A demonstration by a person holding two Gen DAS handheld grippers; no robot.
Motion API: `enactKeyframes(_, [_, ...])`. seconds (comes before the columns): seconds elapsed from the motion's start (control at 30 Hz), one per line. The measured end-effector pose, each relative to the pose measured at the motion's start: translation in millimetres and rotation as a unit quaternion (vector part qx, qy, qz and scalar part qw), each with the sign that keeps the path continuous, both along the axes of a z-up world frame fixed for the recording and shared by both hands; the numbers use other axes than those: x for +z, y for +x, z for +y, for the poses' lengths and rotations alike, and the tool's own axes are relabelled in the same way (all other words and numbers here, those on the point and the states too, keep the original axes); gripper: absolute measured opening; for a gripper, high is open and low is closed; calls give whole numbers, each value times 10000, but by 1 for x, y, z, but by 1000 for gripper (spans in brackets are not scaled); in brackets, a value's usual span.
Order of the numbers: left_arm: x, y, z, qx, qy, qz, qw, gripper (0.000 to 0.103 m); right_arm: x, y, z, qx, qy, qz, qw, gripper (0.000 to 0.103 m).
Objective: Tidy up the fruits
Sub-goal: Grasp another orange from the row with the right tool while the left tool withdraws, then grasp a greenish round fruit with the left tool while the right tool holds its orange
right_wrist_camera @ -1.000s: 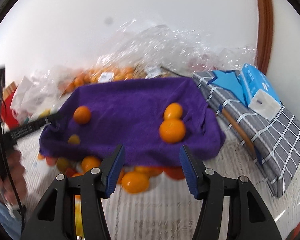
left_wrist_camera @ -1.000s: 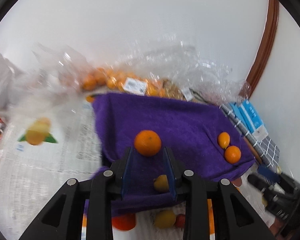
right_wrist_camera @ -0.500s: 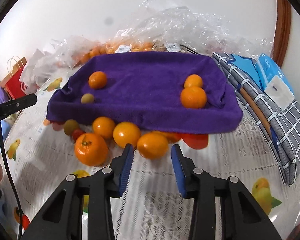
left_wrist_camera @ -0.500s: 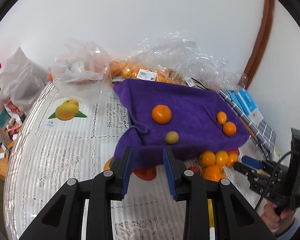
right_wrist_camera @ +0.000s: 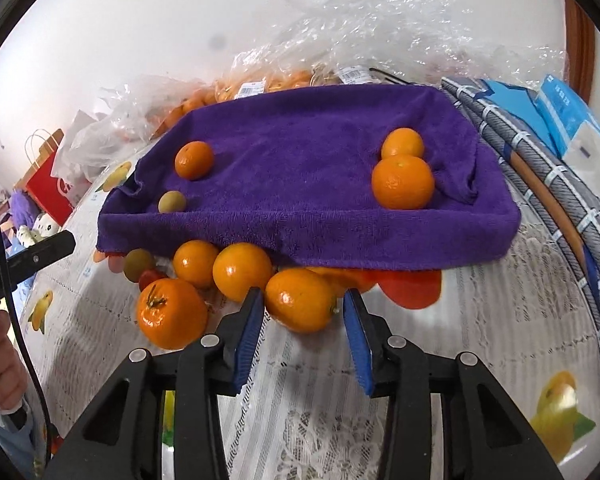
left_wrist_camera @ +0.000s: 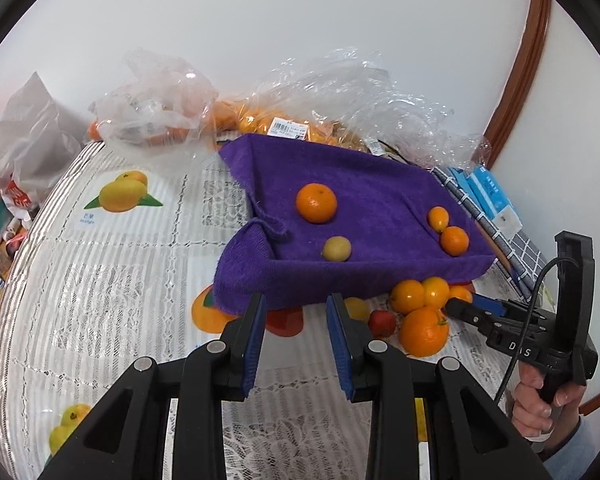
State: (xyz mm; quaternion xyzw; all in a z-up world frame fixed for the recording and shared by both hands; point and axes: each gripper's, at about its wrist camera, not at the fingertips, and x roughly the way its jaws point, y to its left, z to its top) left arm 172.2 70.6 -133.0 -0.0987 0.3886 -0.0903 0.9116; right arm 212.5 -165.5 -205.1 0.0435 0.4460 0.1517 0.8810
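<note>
A purple towel-lined tray (right_wrist_camera: 380, 232) (left_wrist_camera: 380, 280) holds a mandarin (left_wrist_camera: 316, 203) (right_wrist_camera: 194, 160), a small yellow-green fruit (left_wrist_camera: 336, 249) (right_wrist_camera: 172, 201), and two oranges at its right end (right_wrist_camera: 403, 182) (left_wrist_camera: 454, 241). Loose oranges lie in front of the tray. My right gripper (right_wrist_camera: 304, 312) is open, its jaws on either side of one loose orange (right_wrist_camera: 300, 304) without closing on it. My left gripper (left_wrist_camera: 295, 320) is open and empty before the tray's front edge. The right gripper also shows in the left wrist view (left_wrist_camera: 476, 312).
More loose fruit sits by the tray: a stemmed orange (right_wrist_camera: 171, 314) (left_wrist_camera: 423, 330), two oranges (right_wrist_camera: 242, 271), a green fruit (right_wrist_camera: 139, 265) and a small red one (left_wrist_camera: 382, 322). Clear bags of oranges (left_wrist_camera: 260, 120) line the back. Folded checked cloth and blue boxes (right_wrist_camera: 560, 128) lie right.
Both grippers pulled back from the tray and lowered toward the table. The right gripper narrowed and came up to straddle a loose orange. The left gripper left the mandarin lying in the tray.
</note>
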Motion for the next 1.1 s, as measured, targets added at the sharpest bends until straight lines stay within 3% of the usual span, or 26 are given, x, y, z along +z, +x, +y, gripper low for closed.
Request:
enactKeyframes(0.43, [-19, 23, -24, -495, -619, 546, 9954, 30, 3, -19, -26, -347, -121, -308, 9988, 36])
enactKeyframes(0.6, [-28, 35, -36, -463, -686, 672, 9943, 30, 4, -21, -24, -283, -91, -420, 9987, 36])
enactKeyframes(0.67, [-32, 37, -36, -452, -795, 684, 9935, 28, 5, -23, -23, -238, -46, -465, 9986, 36])
enactKeyframes(0.7, [-33, 38, -36, -454, -811, 679, 9934, 22, 5, -23, -23, -229, -33, -479, 9986, 36])
enactKeyframes(1.1, [-29, 23, -13, -152, -326, 402, 9985, 21, 2, -21, -25, -294, -29, -390, 9988, 36])
